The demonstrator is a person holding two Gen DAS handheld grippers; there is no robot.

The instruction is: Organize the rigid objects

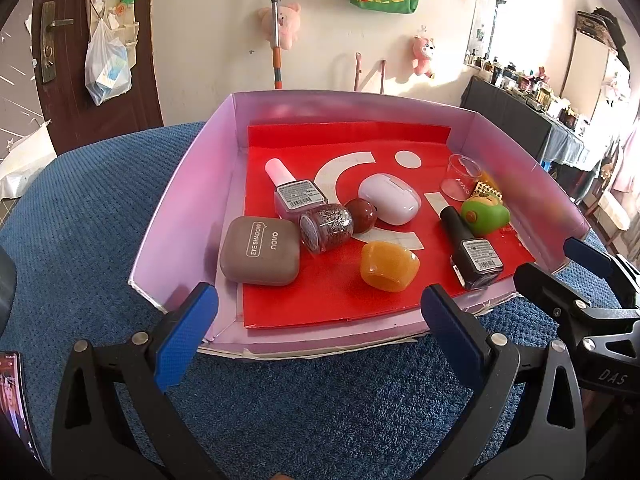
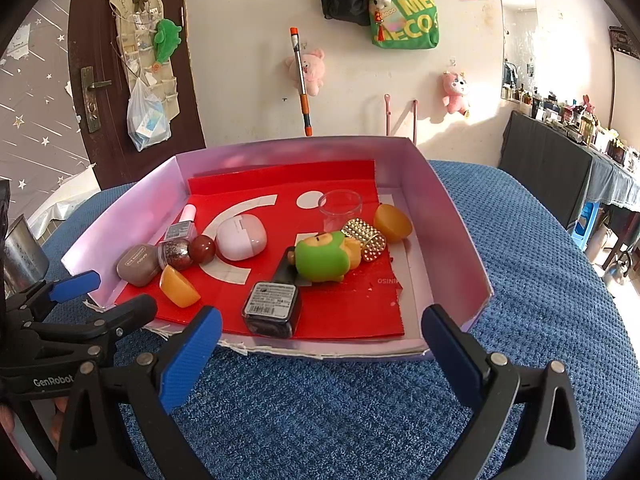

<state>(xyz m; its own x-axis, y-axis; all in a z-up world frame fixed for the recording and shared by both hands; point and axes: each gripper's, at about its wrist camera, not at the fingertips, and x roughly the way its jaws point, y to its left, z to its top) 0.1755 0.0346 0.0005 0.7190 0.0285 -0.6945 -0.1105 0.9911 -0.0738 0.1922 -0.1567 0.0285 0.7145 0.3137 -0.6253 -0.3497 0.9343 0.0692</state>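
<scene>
A pink cardboard box (image 1: 188, 184) (image 2: 452, 224) with a red liner holds the objects: a brown eye-shadow case (image 1: 260, 256) (image 2: 138, 265), a pink nail polish bottle (image 1: 294, 194), a glitter bottle (image 1: 328, 226), a red ball (image 1: 361, 215), a white earbud case (image 1: 390, 198) (image 2: 241, 237), an orange half shell (image 1: 389, 266) (image 2: 179, 287), a dark nail polish bottle (image 1: 472, 252) (image 2: 274, 304), a green toy (image 1: 485, 213) (image 2: 322, 256) and a clear cup (image 1: 462, 176) (image 2: 340, 206). My left gripper (image 1: 320, 344) and right gripper (image 2: 322, 354) are open and empty at the box's near edge.
The box sits on a blue textured cloth (image 1: 92, 240) (image 2: 552, 288). A second orange half shell (image 2: 393, 222) and a gold studded piece (image 2: 366, 238) lie at the box's far right. A phone (image 1: 14, 400) lies at the left. A metal can (image 2: 20, 256) stands left.
</scene>
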